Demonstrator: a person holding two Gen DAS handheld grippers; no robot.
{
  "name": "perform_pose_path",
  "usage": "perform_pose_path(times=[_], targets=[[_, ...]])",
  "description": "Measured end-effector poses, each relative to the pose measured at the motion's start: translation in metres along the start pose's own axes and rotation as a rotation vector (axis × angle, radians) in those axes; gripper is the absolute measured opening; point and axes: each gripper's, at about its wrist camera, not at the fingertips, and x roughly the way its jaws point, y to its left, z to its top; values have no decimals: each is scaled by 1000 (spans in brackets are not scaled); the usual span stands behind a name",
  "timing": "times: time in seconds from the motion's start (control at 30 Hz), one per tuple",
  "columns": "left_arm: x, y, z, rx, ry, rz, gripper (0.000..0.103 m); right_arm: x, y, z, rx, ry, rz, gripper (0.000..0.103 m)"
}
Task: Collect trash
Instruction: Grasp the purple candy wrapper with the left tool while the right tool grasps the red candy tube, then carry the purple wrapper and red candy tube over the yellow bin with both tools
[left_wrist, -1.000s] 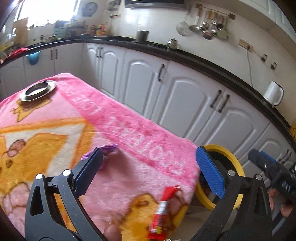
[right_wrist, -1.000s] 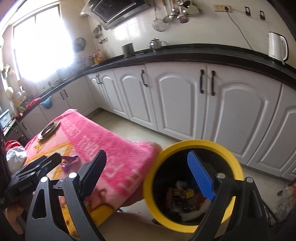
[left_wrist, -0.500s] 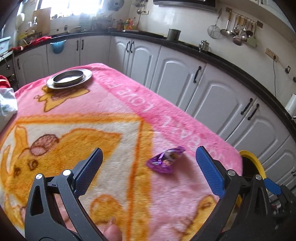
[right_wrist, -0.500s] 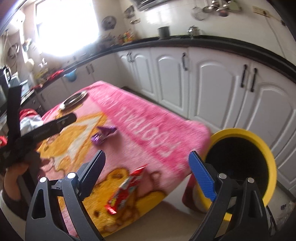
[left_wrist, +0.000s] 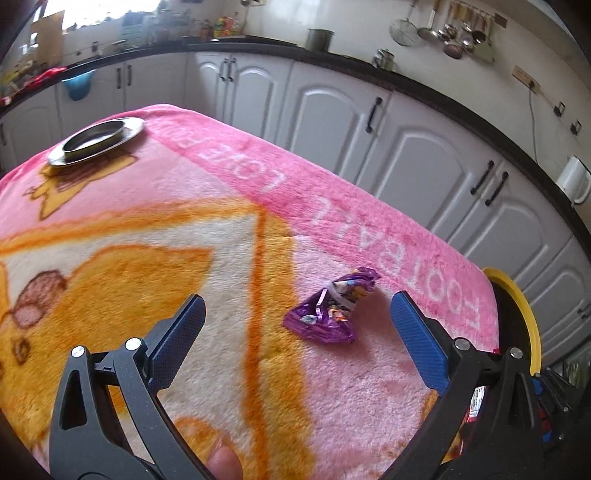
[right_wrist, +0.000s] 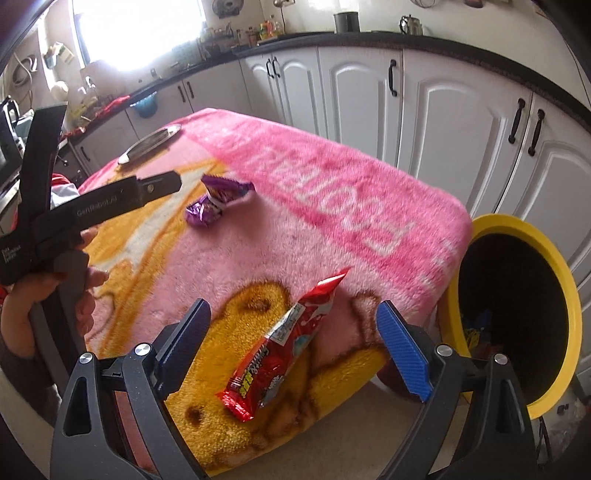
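Observation:
A crumpled purple wrapper (left_wrist: 330, 307) lies on the pink and orange blanket (left_wrist: 155, 236); it also shows in the right wrist view (right_wrist: 218, 202). My left gripper (left_wrist: 295, 332) is open and empty, just short of the wrapper, which sits between its blue pads. A red candy wrapper (right_wrist: 284, 343) lies near the blanket's front corner. My right gripper (right_wrist: 293, 343) is open and empty, its pads on either side of the red wrapper, above it. The yellow-rimmed black trash bin (right_wrist: 517, 314) stands on the floor to the right, with trash inside.
A steel plate (left_wrist: 96, 141) sits at the blanket's far corner. White cabinets (left_wrist: 332, 122) with a black counter run behind. The left gripper's body (right_wrist: 92, 206) and hand show at the left of the right wrist view. A white kettle (left_wrist: 574, 184) stands on the counter.
My right gripper has swung from over the bin to the table and now frames the red wrapper. My left gripper has come closer to the purple wrapper.

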Motion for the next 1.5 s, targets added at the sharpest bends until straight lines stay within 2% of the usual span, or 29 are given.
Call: perform_pose_path(times=[0.1,0.13,0.2,0.33,0.37,0.4,0.43,0.5,0.6,0.93,1.33,1.5], targets=[[10,-7,1,40,13,-27,92,10,0,-2,7,30,6,87],[12,-9,2,49,17,-31,92,12,0,-4,10,43,19,81],[19,-12,3,69,27,-38,91,15,3,-5,-3,52,19,75],[31,-18,5,100,59,-48,79,17,10,-7,-42,51,1,57],[33,-20,5,107,66,-51,73,18,11,-7,-52,51,-2,53],[35,-22,5,114,72,-51,68,18,10,-7,-59,51,-6,43],[38,-23,4,122,82,-47,65,18,9,-7,-56,51,-5,38],[43,-25,3,128,101,-47,52,18,7,-5,-53,50,5,35],[49,-25,3,136,125,-26,40,19,5,-5,-52,47,13,32],[41,-26,-6,156,123,-6,36,15,3,1,-42,40,67,17],[14,-27,-26,124,115,-7,36,-11,11,8,-88,-20,114,16],[-2,-32,-31,89,97,-36,36,-28,3,11,-90,-50,108,16]])
